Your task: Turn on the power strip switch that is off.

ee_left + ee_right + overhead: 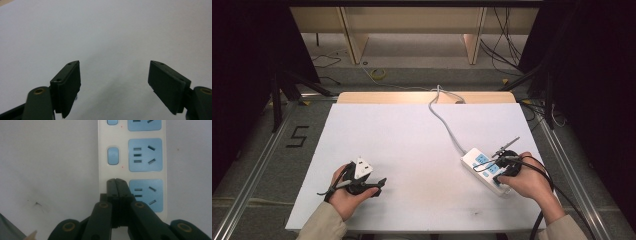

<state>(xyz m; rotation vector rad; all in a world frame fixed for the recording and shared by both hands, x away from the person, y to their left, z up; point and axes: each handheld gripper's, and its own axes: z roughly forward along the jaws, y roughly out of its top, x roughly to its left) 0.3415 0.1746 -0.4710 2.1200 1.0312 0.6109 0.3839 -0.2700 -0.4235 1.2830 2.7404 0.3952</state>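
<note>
Power strip (132, 157) under right gripper (117, 181) — jaws closed (switch hidden)

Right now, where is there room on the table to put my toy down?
The wide white middle, between the left claw and the power strip, is bare. So is the far-left part. It's crowded at the right, around the strip, its cord and the right claw.

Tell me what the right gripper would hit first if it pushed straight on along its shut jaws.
Most likely the power strip. The right gripper has its jaws shut, with the tips over the strip's nearest switch column, beside the last blue socket. Whether they already touch it is unclear.
</note>
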